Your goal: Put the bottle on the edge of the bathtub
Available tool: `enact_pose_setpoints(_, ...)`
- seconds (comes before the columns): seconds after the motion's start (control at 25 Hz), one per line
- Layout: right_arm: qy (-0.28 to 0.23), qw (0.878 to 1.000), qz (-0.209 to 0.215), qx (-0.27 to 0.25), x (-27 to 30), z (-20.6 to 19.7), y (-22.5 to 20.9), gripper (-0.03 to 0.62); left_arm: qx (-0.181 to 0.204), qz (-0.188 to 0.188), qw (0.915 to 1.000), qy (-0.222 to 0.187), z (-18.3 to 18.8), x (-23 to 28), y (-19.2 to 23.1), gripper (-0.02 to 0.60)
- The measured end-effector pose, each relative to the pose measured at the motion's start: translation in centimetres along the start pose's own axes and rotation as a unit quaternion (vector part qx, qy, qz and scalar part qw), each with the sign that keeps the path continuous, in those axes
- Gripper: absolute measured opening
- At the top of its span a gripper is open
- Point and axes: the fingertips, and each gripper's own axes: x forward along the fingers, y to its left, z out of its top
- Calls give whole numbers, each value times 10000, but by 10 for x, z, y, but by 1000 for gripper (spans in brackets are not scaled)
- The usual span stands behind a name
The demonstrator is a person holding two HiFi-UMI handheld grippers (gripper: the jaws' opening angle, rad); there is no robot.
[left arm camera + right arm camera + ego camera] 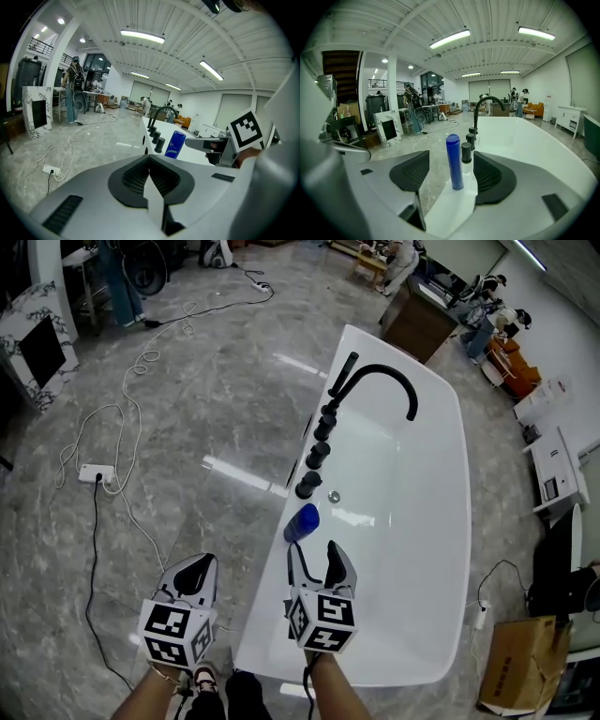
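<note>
The right hand-held gripper [314, 552], jaws wide, should back straight off the upright bottle [302, 521] without nudging it off the tub [272, 604] edge. The left hand-held gripper [192, 570] is closed and empty.

Open lab hall, ceiling strip lights [450, 39], cables [95, 540] across marble floor, freestanding bathtub [375, 667], people [487, 310] at benches

**White bathtub on a grey marble floor**

On the rim of the bathtub [265, 634] we see a blue bottle [302, 522] standing upright, just beside a row of black knobs [317, 456] and a black faucet [380, 374]. The floor [206, 409] carries a power strip [97, 473], loose cables [141, 362] and a cardboard box [520, 662].
</note>
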Motion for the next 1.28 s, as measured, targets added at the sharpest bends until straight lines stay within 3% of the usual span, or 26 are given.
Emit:
enact_pose_setpoints(0.36,-185,9997,-121,48,-36,29,6,285,73,-147,9998,-144,23,-34,-14,17)
enact_pose_setpoints(0.8,68,9998,-118,116,-97,22,21,291,-99,-56,9999,-108,27,-91,-16,17)
enact_pose_setpoints(1.28,109,9983,-258,501,-169,35,30,290,107,-215,9993,-281,50,-152,-40,17)
